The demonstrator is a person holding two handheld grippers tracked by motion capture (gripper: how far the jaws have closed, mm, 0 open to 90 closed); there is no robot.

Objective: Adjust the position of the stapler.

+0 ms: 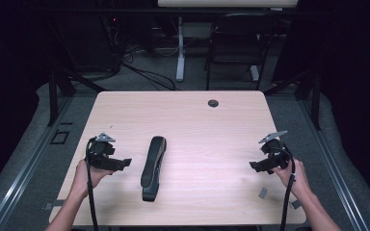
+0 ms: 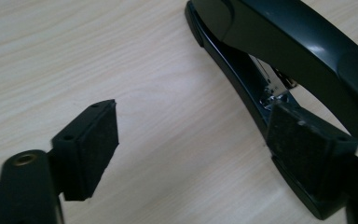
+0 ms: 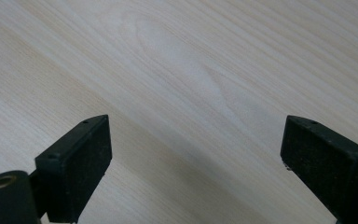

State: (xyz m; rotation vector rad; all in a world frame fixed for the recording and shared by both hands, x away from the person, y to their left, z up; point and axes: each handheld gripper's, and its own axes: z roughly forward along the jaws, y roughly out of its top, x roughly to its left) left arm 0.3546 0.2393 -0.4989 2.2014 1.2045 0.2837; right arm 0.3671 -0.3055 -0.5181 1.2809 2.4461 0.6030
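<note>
High view: left claw (image 1: 120, 163) held low over the table (image 1: 197, 120), jaws apart, aimed toward the stapler (image 1: 153, 166) just beyond its tips. Right claw (image 1: 257, 166) well off on the stapler's far side, jaws apart, nothing near it; probably idling while the left works. Stapler black, long, lying lengthwise away from the person, top arm closed over the base

Left gripper view: left claw (image 2: 214, 140) spread wide, empty. Stapler (image 2: 298, 51) sits ahead and right, beside the right-hand jaw; contact cannot be told. Glossy arched top arm, metal magazine glinting in the gap. The angle suggests an approach to straddle the body

Right gripper view: right claw (image 3: 196, 158) apart, bare wood grain between and ahead of the jaws
</note>
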